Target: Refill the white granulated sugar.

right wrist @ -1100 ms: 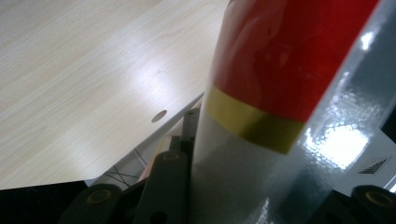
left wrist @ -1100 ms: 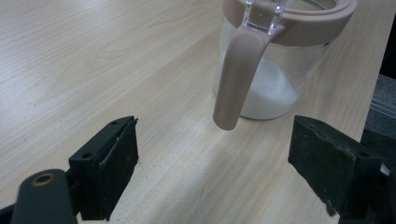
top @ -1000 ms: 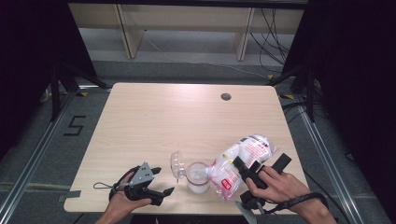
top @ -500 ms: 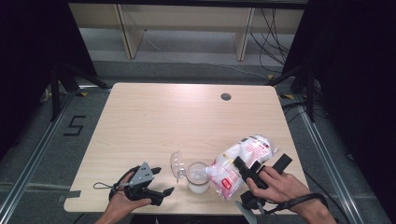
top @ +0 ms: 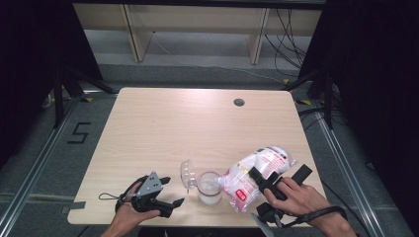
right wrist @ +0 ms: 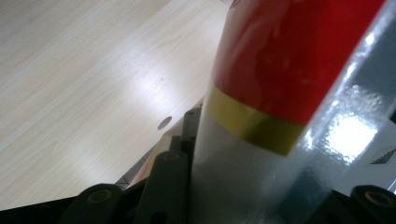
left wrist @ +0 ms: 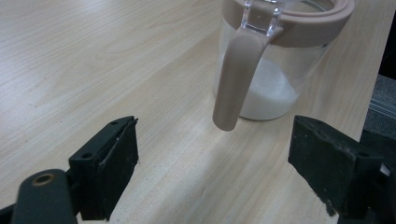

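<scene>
High view: a light wood-grain table (top: 163, 133) with rounded corners stands on a grey floor. Its top carries a dark round grommet hole (top: 239, 102) near the far edge. Beyond it stands a pale wooden shelf frame (top: 197, 19) with loose cables (top: 286, 29) beside it; black drapes close off both sides, and a "5" mark (top: 79, 133) sits on the floor to the left.

At the near edge, a clear glass jar (top: 209, 187) stands upright, part-filled with white granules, its hinged lid (top: 186, 174) swung open to the left. In the left gripper view the jar (left wrist: 275, 60) shows a beige rim seal and a beige clasp hanging down its side.

A white plastic bag (top: 254, 173) with red print lies tilted, its lower end over the jar mouth. The right gripper (top: 269, 183) is clamped on the bag; in the right gripper view the red, yellow and white wrap (right wrist: 280, 93) sits pressed between the jaws.

The left gripper (top: 168, 192) rests on the table just left of the jar, jaws spread wide with nothing between them. Its pads (left wrist: 116, 154) frame bare wood, and the jar stands ahead, not touched.

Nothing stands between either gripper and the jar.

Compared with the frames a second ago, hands, bag, jar and lid hold the same positions.
</scene>
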The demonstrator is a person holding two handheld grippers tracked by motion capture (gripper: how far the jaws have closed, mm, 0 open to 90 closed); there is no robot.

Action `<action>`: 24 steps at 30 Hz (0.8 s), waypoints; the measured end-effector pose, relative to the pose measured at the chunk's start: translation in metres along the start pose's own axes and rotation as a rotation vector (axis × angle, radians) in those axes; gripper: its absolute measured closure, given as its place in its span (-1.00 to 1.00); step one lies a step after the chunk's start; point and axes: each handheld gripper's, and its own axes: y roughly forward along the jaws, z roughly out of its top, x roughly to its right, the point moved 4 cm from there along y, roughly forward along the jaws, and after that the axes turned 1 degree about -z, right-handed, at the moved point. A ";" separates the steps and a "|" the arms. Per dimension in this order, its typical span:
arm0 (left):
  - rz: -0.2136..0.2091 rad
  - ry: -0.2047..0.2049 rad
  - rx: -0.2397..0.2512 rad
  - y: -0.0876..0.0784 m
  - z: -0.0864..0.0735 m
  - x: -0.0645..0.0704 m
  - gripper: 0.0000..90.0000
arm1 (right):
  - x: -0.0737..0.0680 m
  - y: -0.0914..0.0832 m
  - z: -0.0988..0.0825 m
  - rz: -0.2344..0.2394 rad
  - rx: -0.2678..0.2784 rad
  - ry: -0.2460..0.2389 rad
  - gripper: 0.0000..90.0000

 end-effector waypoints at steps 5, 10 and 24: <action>-0.001 -0.002 0.007 0.000 0.000 0.000 -0.65 | -0.003 0.001 -0.002 0.005 0.010 0.035 0.70; 0.001 0.006 0.002 0.000 0.000 -0.001 -0.66 | -0.012 0.002 -0.001 -0.032 0.029 0.194 0.70; 0.007 0.006 0.000 0.001 -0.001 -0.001 -0.65 | -0.020 0.001 0.003 -0.038 0.013 0.257 0.69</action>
